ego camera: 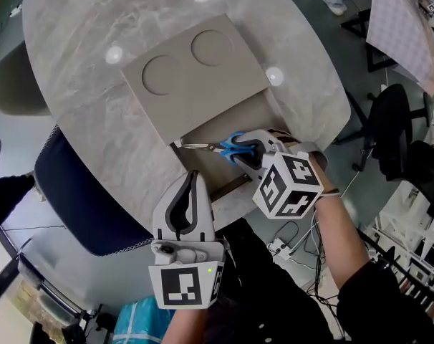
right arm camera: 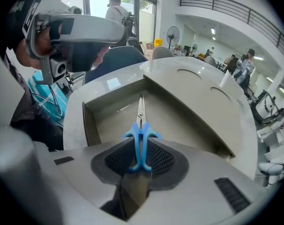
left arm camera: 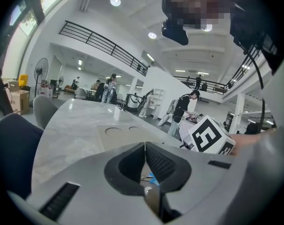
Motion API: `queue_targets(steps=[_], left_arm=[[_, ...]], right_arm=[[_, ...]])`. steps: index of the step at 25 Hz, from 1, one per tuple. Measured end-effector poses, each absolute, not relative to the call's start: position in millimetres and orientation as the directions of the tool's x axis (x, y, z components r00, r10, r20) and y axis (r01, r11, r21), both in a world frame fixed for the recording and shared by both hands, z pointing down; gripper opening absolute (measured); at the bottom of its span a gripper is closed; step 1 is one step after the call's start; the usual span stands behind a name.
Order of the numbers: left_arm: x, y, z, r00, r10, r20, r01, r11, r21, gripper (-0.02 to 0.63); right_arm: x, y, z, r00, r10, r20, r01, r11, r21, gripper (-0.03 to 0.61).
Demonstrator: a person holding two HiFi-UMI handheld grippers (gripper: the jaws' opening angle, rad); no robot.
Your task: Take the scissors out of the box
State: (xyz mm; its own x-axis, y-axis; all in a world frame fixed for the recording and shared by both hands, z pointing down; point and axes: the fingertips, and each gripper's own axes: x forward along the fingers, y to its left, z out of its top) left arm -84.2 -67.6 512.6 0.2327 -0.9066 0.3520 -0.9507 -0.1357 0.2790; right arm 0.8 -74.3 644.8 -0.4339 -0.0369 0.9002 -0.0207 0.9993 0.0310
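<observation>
Two tools over the desk (ego camera: pixel 81 63): right hand-held gripper (right arm camera: pixel 141 146) clamps the scissors (right arm camera: pixel 141 123) inside the box (right arm camera: pixel 109 118); left hand-held gripper (left arm camera: pixel 145 149) hangs empty, jaws together.

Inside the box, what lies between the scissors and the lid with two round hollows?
Nothing: only bare box floor separates the scissors from the lid, as the right gripper view shows.

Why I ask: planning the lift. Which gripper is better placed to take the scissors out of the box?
Right. The right gripper clamps the scissors by their blue handles inside the box; the left gripper is shut, empty, outside it.
</observation>
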Motion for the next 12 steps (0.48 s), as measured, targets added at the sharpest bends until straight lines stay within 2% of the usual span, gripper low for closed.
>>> queue_targets(steps=[12], left_arm=[[-77, -67, 496, 0.238, -0.909, 0.343, -0.958, -0.161, 0.239, 0.017]], right_arm=[[4, -74, 620, -0.43, -0.068, 0.9, -0.008, 0.997, 0.071, 0.081]])
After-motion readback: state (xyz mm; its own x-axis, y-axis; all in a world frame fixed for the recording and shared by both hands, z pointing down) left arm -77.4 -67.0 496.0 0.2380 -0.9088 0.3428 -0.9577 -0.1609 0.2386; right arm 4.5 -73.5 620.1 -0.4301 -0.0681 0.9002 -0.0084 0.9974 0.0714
